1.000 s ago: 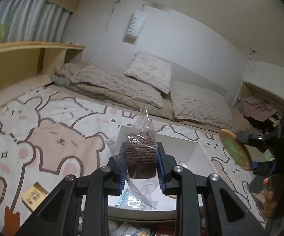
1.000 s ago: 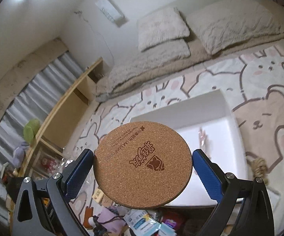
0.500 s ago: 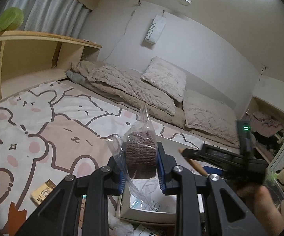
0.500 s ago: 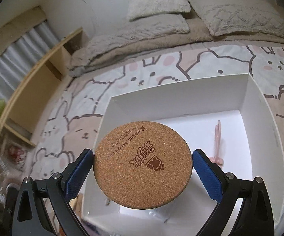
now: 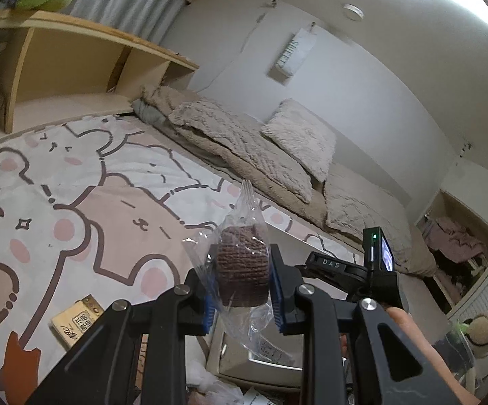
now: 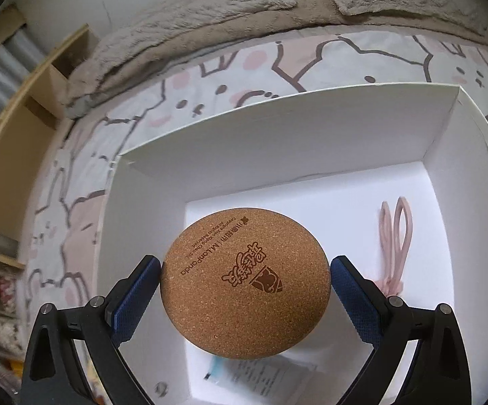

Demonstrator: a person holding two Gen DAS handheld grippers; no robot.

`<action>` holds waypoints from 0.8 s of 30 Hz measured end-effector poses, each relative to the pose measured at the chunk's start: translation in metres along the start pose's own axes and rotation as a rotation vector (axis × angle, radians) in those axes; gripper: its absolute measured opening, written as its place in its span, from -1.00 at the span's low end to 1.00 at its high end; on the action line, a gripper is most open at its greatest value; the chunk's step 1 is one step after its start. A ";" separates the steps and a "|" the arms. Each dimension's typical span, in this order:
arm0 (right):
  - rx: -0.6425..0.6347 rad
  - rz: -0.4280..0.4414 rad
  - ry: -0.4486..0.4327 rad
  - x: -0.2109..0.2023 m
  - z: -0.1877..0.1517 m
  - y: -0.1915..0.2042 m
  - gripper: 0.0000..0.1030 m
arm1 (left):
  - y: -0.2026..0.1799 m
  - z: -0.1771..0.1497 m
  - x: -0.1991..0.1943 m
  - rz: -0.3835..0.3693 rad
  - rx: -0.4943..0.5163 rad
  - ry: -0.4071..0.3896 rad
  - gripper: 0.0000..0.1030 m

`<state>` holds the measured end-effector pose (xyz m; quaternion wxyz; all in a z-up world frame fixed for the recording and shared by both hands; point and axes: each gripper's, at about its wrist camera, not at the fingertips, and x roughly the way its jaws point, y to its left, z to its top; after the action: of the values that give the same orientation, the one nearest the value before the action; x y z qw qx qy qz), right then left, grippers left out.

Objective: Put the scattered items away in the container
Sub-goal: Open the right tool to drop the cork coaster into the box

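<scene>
My left gripper (image 5: 242,278) is shut on a brown knitted item in a clear plastic bag (image 5: 242,270), held above the near-left corner of the white box (image 5: 244,361). My right gripper (image 6: 245,281) is shut on a round cork coaster (image 6: 245,283) with a printed logo, held over the inside of the white box (image 6: 277,141). In the left wrist view the right gripper's body (image 5: 355,270) reaches over the box. Inside the box lie a pink looped band (image 6: 396,243) and a printed sachet (image 6: 261,376).
The box stands on a bear-print rug (image 5: 75,202). A small yellow packet (image 5: 75,320) lies on the rug left of the box, with more packets at its near side. A low bed with pillows (image 5: 294,141) runs behind; a wooden shelf (image 5: 75,67) stands at left.
My right gripper has moved forward and down over the box with the coaster. My left gripper has kept the bagged item and swung its view leftward.
</scene>
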<state>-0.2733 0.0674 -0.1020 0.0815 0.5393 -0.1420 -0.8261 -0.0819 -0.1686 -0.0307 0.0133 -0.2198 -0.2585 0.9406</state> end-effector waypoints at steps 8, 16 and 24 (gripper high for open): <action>0.011 -0.040 0.014 0.017 0.007 -0.004 0.95 | 0.001 -0.001 0.002 0.003 0.001 0.004 -0.48; 0.063 -0.001 0.005 0.006 0.009 -0.011 1.00 | -0.011 -0.008 0.007 0.006 0.039 0.018 -0.48; -0.076 0.002 -0.013 -0.033 -0.005 -0.014 1.00 | -0.021 -0.011 0.012 -0.001 0.070 0.033 -0.48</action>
<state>-0.2554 0.0895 -0.0797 0.1020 0.5304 -0.1117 -0.8342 -0.0899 -0.1435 -0.0333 0.0258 -0.2345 -0.2253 0.9453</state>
